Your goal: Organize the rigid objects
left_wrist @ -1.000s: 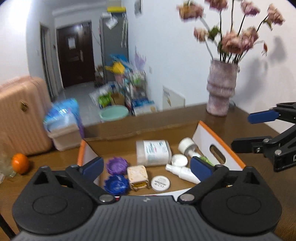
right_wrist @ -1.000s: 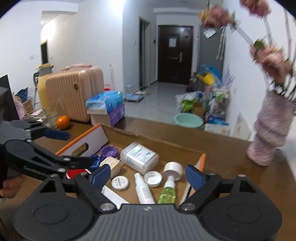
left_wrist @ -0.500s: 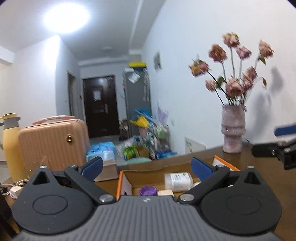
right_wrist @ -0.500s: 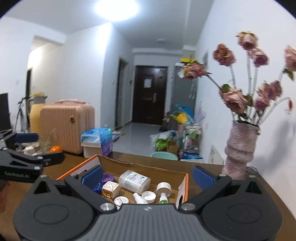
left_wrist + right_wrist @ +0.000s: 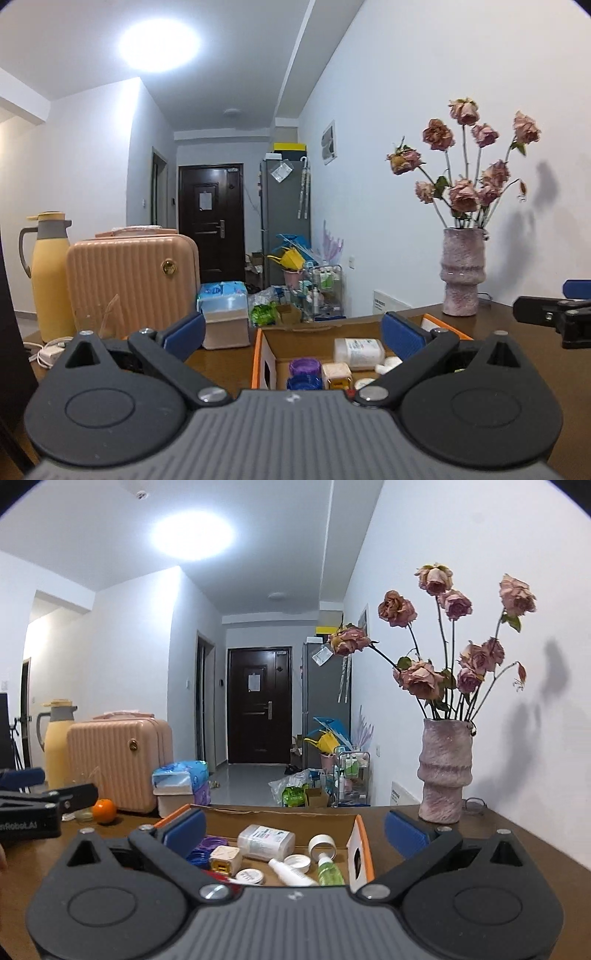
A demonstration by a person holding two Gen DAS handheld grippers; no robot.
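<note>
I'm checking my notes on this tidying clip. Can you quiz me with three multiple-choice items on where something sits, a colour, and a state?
1. Where does the vase stand?
A. on the table, right of the cardboard box
B. inside the box
C. on the floor

2. What colour is the fruit on the table?
A. green
B. orange
C. purple

3. How is the right gripper?
A. shut on a bottle
B. shut on nothing
C. open, holding nothing

Answers: 1 A, the vase rests on the tabletop beyond the box's right wall. 2 B, it is plainly orange. 3 C, its blue pads stand wide apart, empty.
</note>
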